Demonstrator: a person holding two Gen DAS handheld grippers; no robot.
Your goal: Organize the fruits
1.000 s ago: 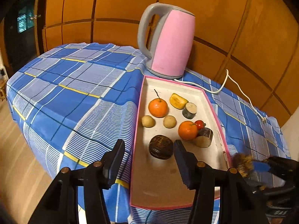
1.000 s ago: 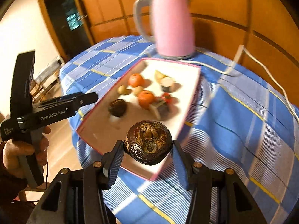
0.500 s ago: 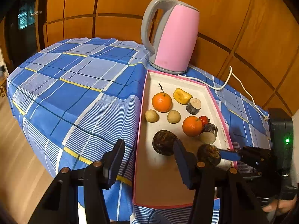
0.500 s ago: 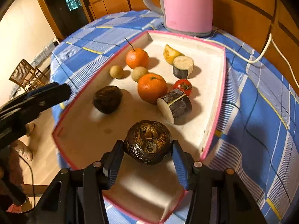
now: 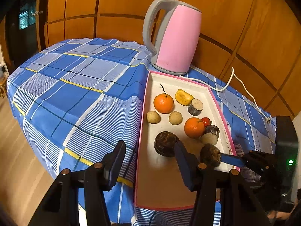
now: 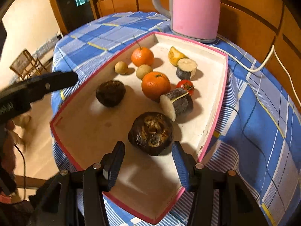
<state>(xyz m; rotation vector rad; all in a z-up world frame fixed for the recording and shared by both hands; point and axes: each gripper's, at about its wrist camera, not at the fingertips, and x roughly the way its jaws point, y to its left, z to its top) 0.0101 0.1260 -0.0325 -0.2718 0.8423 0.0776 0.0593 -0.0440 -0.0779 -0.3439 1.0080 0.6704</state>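
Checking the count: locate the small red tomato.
Right wrist view: the tomato lies in the pink-rimmed tray, right of the nearer orange, just behind the cut dark-skinned chunk.

The tablecloth [image 5: 79, 94] is woven cloth, matt, in blue checks with white and yellow lines. The tray [image 6: 212, 131] looks like matt white card with a pink rim, faintly stained near its front. The kettle [image 5: 175, 43] at the far end is glossy pink plastic with a smooth grey handle. Behind it, the wall panels [image 5: 244, 18] are polished wood with a soft sheen. The nearest dark fruit [image 6: 150, 133] is rough and fibrous; the oranges [image 6: 155, 85] are dimpled and slightly shiny.
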